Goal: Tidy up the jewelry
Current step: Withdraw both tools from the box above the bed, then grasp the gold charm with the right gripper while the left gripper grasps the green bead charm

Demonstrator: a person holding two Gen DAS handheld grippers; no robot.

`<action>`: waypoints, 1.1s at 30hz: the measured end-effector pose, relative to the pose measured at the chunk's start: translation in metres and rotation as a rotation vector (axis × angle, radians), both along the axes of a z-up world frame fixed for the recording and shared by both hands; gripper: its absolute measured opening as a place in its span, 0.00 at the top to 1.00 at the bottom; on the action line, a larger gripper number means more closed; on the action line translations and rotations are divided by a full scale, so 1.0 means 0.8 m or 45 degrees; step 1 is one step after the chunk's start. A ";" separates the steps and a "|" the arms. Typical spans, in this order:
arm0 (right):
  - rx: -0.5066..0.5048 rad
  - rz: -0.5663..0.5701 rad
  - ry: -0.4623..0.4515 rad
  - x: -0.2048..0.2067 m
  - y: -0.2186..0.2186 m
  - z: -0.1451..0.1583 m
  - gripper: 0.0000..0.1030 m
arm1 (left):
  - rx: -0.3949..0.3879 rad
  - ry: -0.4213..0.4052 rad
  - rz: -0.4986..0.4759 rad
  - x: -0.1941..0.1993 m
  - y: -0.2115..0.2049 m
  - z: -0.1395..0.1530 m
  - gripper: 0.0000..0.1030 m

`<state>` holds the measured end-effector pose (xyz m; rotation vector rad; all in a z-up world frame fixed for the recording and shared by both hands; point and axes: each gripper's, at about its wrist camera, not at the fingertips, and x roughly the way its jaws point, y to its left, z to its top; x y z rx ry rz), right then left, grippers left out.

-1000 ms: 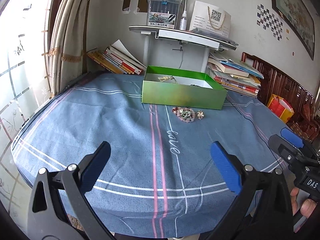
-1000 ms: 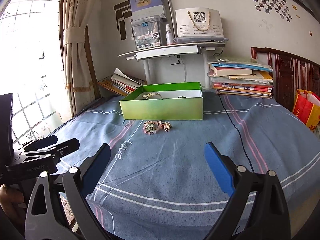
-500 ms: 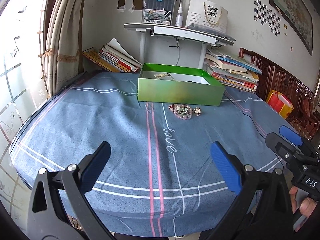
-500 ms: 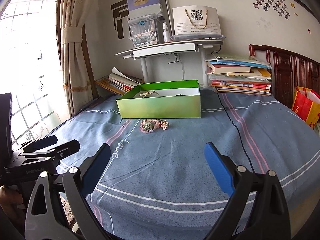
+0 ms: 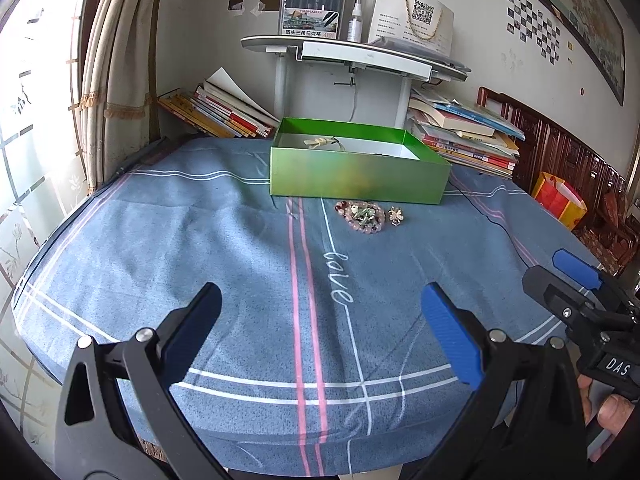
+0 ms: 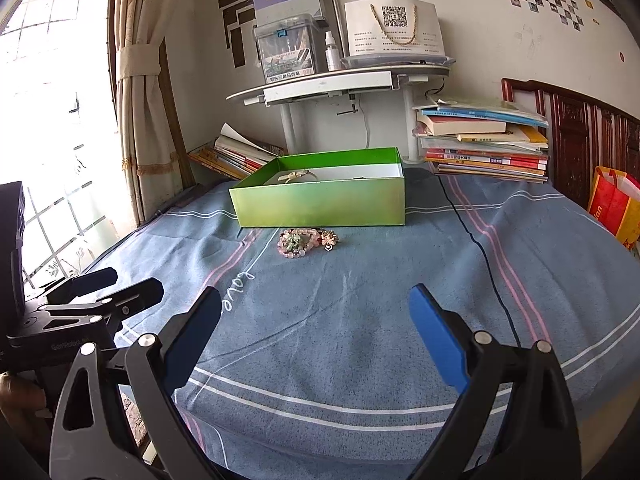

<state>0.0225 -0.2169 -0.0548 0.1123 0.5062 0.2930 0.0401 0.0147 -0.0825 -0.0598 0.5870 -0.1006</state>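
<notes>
An open green box [image 5: 356,178] [image 6: 320,202] stands at the far side of a blue cloth-covered table [image 5: 200,248] [image 6: 400,280], with a pale piece of jewelry [image 5: 318,142] [image 6: 294,175] inside. In front of it lie a pink bead bracelet with a green piece [image 5: 362,216] [image 6: 298,242] and a small gold brooch [image 5: 396,216] [image 6: 330,238]. My left gripper [image 5: 320,324] is open and empty near the table's front edge. My right gripper [image 6: 314,324] is open and empty, to the right of the left one.
Stacks of books [image 5: 464,140] [image 6: 484,148] and leaning books [image 5: 220,108] sit behind the table under a white shelf [image 5: 356,54]. A black cable [image 6: 484,256] runs across the right side of the cloth. A curtain [image 6: 140,92] and window are at left.
Both grippers have shifted slightly, so the box and jewelry sit a little lower in both views. Both stay open and empty.
</notes>
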 end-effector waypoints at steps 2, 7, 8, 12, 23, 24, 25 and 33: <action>-0.013 0.002 0.009 0.007 0.001 -0.003 0.10 | 0.000 0.008 -0.001 0.006 0.000 -0.002 0.04; -0.073 -0.022 0.043 0.038 0.003 -0.006 0.10 | -0.009 0.029 0.006 0.025 0.003 -0.004 0.04; -0.089 -0.023 0.059 0.050 0.004 -0.006 0.10 | -0.008 0.030 0.006 0.028 0.003 -0.004 0.04; -0.133 -0.003 0.128 0.102 0.015 -0.009 0.14 | -0.007 0.040 0.010 0.042 0.003 -0.003 0.04; -0.248 0.087 0.359 0.236 0.053 -0.046 0.37 | 0.022 0.084 0.014 0.089 -0.001 -0.005 0.04; -0.255 0.091 0.368 0.240 0.055 -0.049 0.40 | 0.021 0.088 0.013 0.094 0.000 -0.005 0.04; -0.268 0.093 0.381 0.246 0.057 -0.051 0.41 | 0.021 0.091 0.013 0.097 0.000 -0.005 0.04; -0.277 0.159 0.454 0.272 0.067 -0.069 0.78 | 0.040 0.119 -0.006 0.127 -0.008 -0.008 0.04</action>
